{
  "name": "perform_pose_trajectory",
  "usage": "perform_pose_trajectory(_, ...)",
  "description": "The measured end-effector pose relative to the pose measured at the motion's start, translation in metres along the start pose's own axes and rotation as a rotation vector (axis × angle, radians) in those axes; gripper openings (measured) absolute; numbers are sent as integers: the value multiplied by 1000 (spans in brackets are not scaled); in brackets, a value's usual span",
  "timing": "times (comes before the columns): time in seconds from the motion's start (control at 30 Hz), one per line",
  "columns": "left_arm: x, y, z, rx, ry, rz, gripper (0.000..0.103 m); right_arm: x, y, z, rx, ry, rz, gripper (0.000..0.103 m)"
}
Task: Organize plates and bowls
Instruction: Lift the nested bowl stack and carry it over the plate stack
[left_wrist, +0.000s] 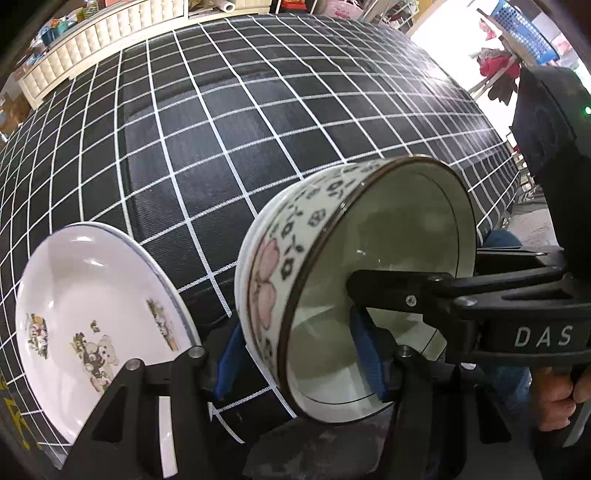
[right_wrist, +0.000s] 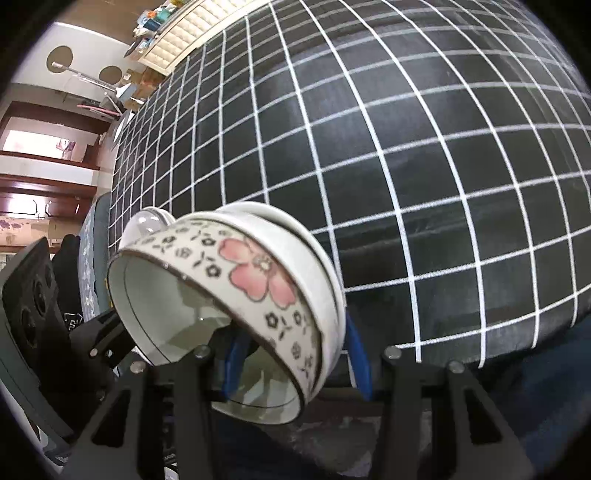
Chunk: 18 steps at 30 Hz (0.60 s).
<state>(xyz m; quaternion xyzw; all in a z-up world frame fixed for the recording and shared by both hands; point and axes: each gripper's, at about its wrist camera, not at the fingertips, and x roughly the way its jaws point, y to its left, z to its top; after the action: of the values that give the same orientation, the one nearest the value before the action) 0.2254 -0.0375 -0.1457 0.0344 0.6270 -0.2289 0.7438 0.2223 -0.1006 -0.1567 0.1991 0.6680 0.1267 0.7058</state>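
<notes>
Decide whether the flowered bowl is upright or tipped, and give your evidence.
Tipped. The flowered bowl is held off the checked cloth, its mouth facing sideways, the pink flower on its wall showing.

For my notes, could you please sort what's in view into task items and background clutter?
Task items: flowered bowl, clamped at its rim by both the left hand-held gripper and the right hand-held gripper; teddy-bear plate.

Background: checked tablecloth, tufted headboard, blue basket.

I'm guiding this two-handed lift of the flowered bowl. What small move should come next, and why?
Probably carry the flowered bowl sideways toward the bear-print plate, keeping it level. Both the left gripper and right gripper clamp its wall, it seems tilted, and the checked tablecloth offers room.
</notes>
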Motion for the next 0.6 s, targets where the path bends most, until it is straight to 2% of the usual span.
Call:
perform_pose_trajectory(0.23,-37,8,4,-34,-49,15,53,-11,34,11,-23,4,8,53)
perform_pose_trajectory(0.4,-63,36,-2,-88,-88,24,52,-6,74,21,-83,19,-2,51)
perform_pose_trajectory(0.6,-84,87,-16,-188,-112,62,51,26,125,29,-154,57,-4,48)
